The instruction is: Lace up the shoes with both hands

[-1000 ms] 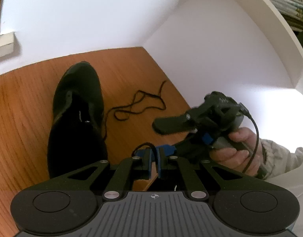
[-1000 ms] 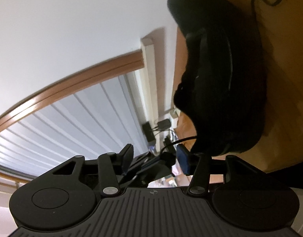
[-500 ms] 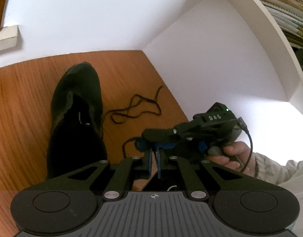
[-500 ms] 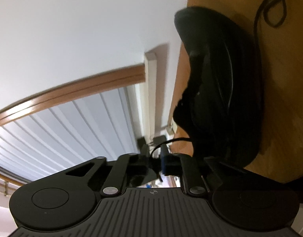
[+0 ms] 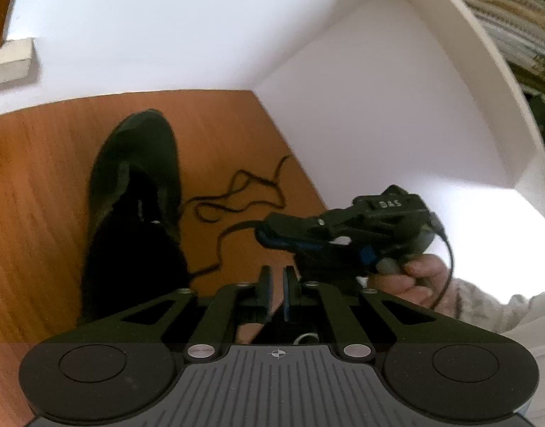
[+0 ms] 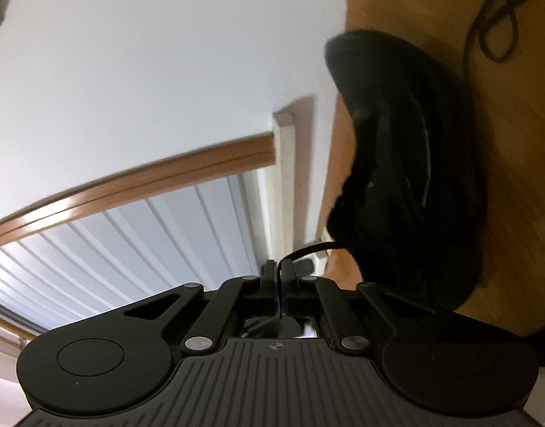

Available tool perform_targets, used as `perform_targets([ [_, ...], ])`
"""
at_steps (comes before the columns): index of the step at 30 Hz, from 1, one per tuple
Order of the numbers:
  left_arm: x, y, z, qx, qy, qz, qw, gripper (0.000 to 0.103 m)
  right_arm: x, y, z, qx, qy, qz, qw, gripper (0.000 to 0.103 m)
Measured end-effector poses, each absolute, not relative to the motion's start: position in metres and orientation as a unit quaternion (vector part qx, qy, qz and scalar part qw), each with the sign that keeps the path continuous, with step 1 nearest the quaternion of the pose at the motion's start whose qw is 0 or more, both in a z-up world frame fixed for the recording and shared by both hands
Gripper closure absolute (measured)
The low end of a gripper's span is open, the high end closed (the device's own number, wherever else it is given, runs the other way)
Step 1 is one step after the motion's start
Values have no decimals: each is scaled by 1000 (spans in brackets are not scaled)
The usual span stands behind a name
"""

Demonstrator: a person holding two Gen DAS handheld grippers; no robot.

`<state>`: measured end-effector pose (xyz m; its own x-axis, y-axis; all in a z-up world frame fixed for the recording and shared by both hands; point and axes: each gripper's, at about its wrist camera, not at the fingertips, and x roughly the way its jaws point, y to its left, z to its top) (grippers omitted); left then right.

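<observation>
- The black shoe (image 5: 133, 192) lies on the wooden surface (image 5: 34, 192), with its toe pointing toward the white wall (image 5: 148, 28) at the back.
- In the left wrist view the shoe is at the left of the left hand-held gripper (image 5: 277, 284), and its opening looks very dark, so details inside are hard to tell.
- The black lace (image 5: 236, 199) comes out from the right side of the shoe and lies in loose loops on the surface, between the shoe and the white side panel (image 5: 379, 124).
- One part of the lace runs from the shoe up to the tip of the right hand-held gripper (image 5: 272, 229), which is seen from the side at the right of the shoe.
- The right hand-held gripper (image 6: 278, 277) has its two fingers pressed together on the lace (image 6: 308, 249); the thin black strand goes between them and bends toward the heel part of the shoe (image 6: 407, 163).
- The person's right hand (image 5: 414, 277) holds the handle of this gripper, and a light sleeve shows behind it.
- The fingers of the left hand-held gripper stand close to each other with only a narrow gap, and nothing is visible between them.
- In the right wrist view the free loops of the lace lie at the top right corner on the surface (image 6: 514, 178), beyond the toe of the shoe.
</observation>
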<state>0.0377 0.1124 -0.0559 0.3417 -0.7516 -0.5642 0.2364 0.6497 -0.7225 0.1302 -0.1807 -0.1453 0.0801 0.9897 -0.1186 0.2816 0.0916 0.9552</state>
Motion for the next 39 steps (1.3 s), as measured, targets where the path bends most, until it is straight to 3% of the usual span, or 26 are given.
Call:
perform_targets([
  [14, 37, 104, -56, -327, 450, -338, 759, 95, 136, -168, -113, 487, 538, 425, 541, 98],
  [16, 37, 104, -56, -329, 451, -334, 759, 82, 135, -169, -113, 484, 537, 428, 543, 98],
  [17, 37, 104, -55, -329, 449, -336, 760, 65, 135, -169, -113, 482, 536, 428, 544, 98],
  [18, 36, 104, -54, -328, 445, -340, 761, 54, 135, -169, -112, 481, 536, 428, 546, 98],
  [26, 37, 104, -56, -336, 444, -334, 761, 54, 133, -170, -111, 480, 534, 434, 544, 98],
  [29, 37, 106, -59, -343, 445, -331, 758, 57, 133, -170, -111, 481, 534, 437, 542, 98],
  [31, 37, 106, -60, -342, 450, -327, 757, 67, 132, -170, -110, 481, 534, 438, 540, 98],
  [39, 34, 115, -65, -350, 458, -308, 757, 68, 131, -173, -109, 482, 532, 442, 538, 98],
])
